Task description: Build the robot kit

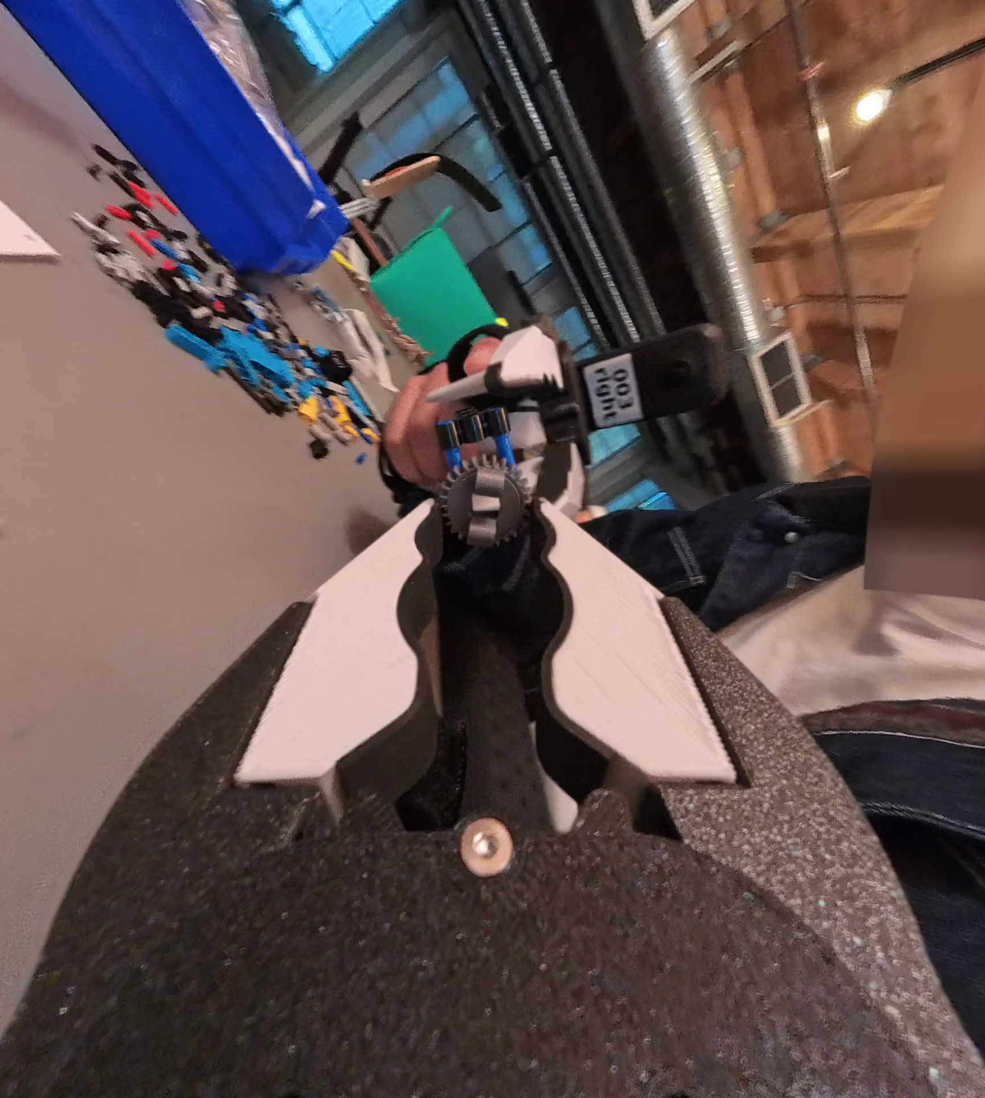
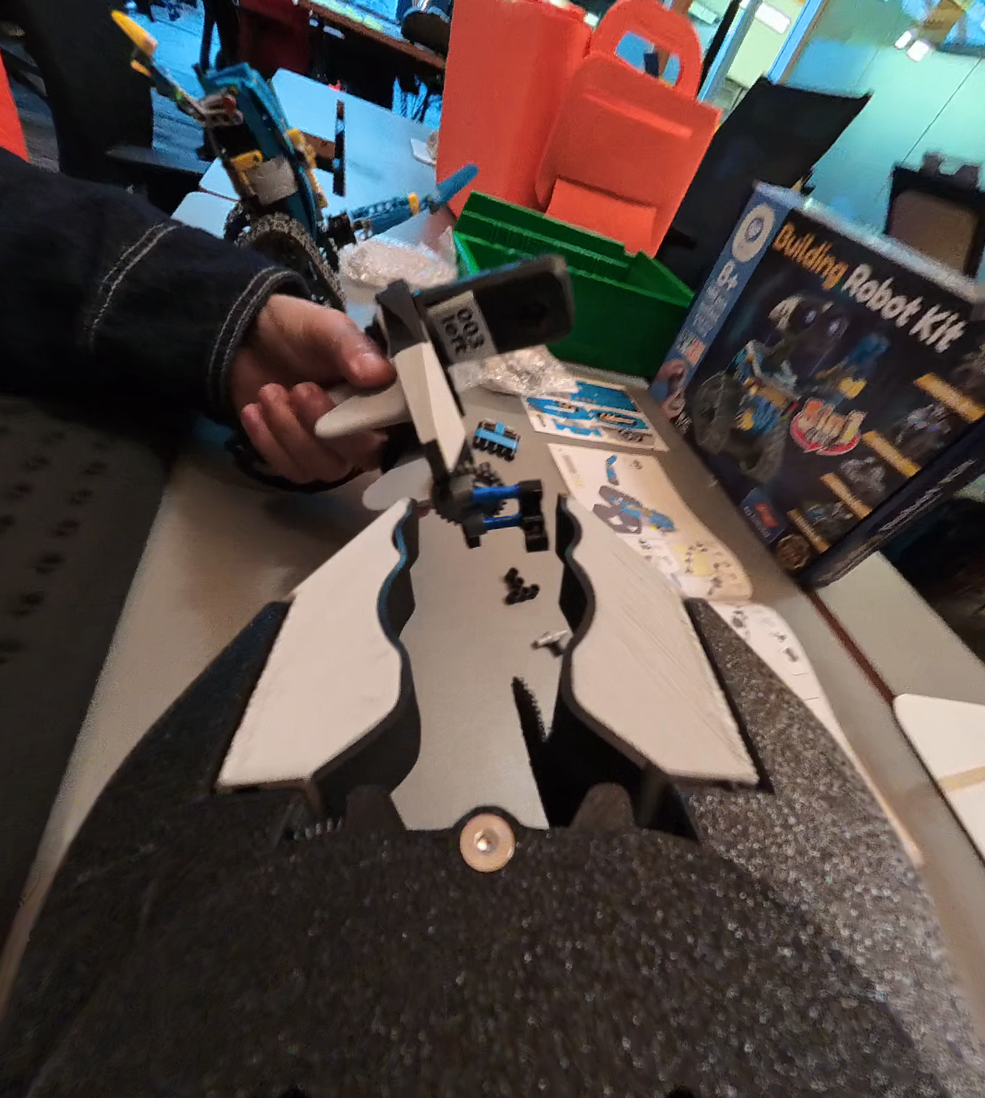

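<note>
My left gripper [image 1: 489, 505] is shut on a grey gear [image 1: 481, 505] and holds it in the air above the table. The gear carries two blue pins [image 1: 502, 451] and a black connector piece [image 1: 472, 426]. My right gripper [image 2: 485, 508] is open, with its fingertips on either side of this small assembly [image 2: 502, 505]; the black piece [image 2: 533, 517] sits close to its right finger. A hand in a dark sleeve [image 2: 300, 386] holds the left gripper, seen from the right wrist view. A white finger [image 1: 496, 374] of the right gripper shows just beyond the assembly.
A pile of loose blue, black and red building pieces [image 1: 228, 333] lies beside a blue bin [image 1: 181, 131]. On the grey table [image 2: 211, 564] are small black pins [image 2: 520, 591], instruction sheets [image 2: 644, 523], a kit box [image 2: 835, 386], a green bin [image 2: 567, 285] and a built model [image 2: 264, 154]. Both grippers' tips are close together, under 4 cm apart.
</note>
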Tool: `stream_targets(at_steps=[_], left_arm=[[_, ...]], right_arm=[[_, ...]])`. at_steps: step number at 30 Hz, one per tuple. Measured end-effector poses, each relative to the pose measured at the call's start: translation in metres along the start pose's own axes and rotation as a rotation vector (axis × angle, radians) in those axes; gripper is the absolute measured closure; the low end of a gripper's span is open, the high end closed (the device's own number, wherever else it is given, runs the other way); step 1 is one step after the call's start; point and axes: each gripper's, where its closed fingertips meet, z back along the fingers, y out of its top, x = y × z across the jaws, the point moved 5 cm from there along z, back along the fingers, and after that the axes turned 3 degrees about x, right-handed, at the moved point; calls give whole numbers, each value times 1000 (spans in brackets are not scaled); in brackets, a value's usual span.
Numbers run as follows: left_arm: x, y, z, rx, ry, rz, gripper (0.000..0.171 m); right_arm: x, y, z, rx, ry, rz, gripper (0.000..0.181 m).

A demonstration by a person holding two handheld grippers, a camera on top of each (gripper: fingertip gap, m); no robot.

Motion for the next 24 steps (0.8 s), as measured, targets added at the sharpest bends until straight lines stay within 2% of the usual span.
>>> stream_targets(at_steps=[2, 4, 6, 13, 24], left_arm=[[4, 1, 0, 32, -65, 49, 143], [4, 1, 0, 34, -72, 57, 143], [3, 0, -1, 37, -78, 65, 143], [-1, 4, 2, 75, -67, 90, 143], [-10, 1, 1, 67, -34, 116, 143]], right_arm=[[-3, 1, 2, 9, 0, 41, 151], [-8, 3, 1, 32, 19, 38, 155], [-9, 0, -3, 17, 23, 5, 151], [-7, 3, -2, 43, -49, 60, 163], [-7, -6, -11, -5, -67, 63, 165]])
